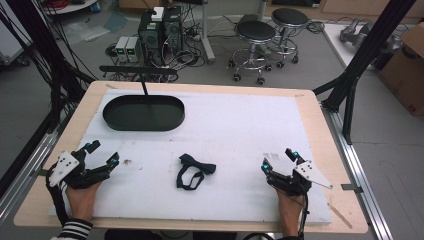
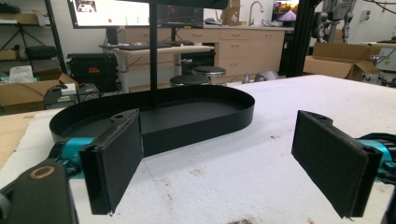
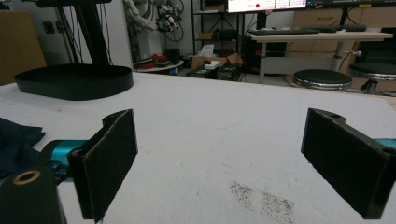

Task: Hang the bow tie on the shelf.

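Observation:
A black bow tie (image 1: 194, 170) with its strap looped lies flat on the white mat (image 1: 235, 125), near the front middle. A black oval tray (image 1: 144, 112) sits at the back left of the mat, with a thin black post rising beside it. My left gripper (image 1: 103, 152) rests at the front left, open, nothing between its pads (image 2: 116, 161), pointing toward the tray (image 2: 187, 116). My right gripper (image 1: 280, 159) rests at the front right, open and empty, with one pad (image 3: 107, 158) near the bow tie's dark cloth (image 3: 16, 142) at the left edge of the right gripper view.
The tray (image 3: 74, 80) stands far off in the right gripper view. Dark smudges (image 3: 261, 198) mark the mat before the right gripper. Beyond the table's far edge are stools (image 1: 255, 35), computer boxes (image 1: 160, 27) and cables. Black frame posts (image 1: 365, 55) stand at the right.

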